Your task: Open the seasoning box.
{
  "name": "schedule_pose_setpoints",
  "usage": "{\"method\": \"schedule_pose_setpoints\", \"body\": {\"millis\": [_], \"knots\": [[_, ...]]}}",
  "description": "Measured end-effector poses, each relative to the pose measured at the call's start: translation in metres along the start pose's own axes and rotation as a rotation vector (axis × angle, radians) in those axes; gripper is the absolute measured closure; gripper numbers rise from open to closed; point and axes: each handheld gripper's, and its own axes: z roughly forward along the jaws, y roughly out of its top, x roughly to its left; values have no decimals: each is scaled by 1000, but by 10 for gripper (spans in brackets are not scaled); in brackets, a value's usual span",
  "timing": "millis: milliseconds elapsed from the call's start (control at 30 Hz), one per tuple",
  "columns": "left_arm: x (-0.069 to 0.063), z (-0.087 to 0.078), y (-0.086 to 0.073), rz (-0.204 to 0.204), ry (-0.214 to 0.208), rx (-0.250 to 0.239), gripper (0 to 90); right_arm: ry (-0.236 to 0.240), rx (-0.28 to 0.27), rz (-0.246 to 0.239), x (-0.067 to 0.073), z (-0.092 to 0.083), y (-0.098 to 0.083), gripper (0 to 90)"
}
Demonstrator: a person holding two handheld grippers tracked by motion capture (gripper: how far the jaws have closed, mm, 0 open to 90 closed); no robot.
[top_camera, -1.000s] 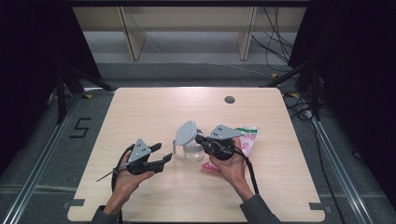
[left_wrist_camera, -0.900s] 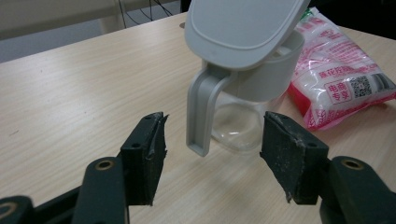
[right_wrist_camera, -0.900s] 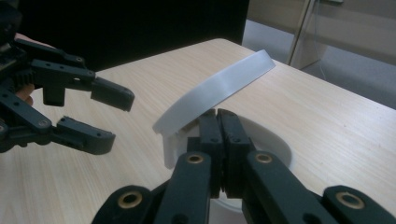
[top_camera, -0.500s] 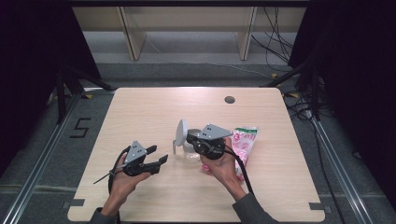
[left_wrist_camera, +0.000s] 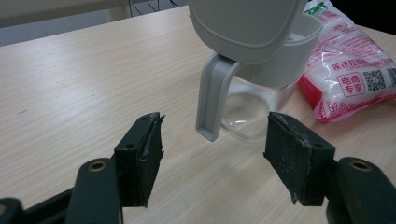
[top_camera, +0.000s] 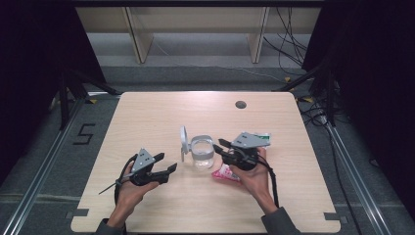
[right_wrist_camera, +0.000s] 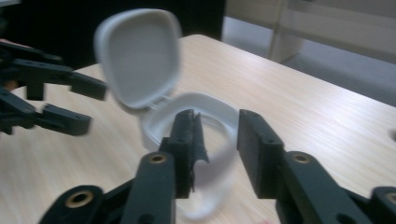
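At the centre of the high view a clear jug [top_camera: 202, 152] stands on the counter [top_camera: 147, 117], its lid [top_camera: 183, 143] flipped upright at its left. Just right of it, the right claw [top_camera: 220, 147] has just been opening, jaws apart around nothing. Lower left, the left claw [top_camera: 166, 164] is spread empty, facing the handle [left_wrist_camera: 212, 100]. A pink packet [top_camera: 225, 172] lies beneath the right hand.

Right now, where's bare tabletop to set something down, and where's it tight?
Free: the far half of the table up to the round hole, and the left side beyond the left gripper. Tight: the middle, where the open-lidded jar, the right gripper, jaws just opened with nothing between them, and the pink packet crowd together.
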Motion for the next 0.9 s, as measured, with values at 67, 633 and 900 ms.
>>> {"method": "schedule_pose_setpoints", "body": {"millis": [67,633,900], "knots": [[0,0,1,4,8,8,354,-38,-2,31,-10,-13,-8,607],[-10,9,3,-2,-19,4,332,-258,57,332,-69,-61,-66,222],[-10,8,4,1,-16,10,331,-237,96,319,-77,-59,-79,215]]}}
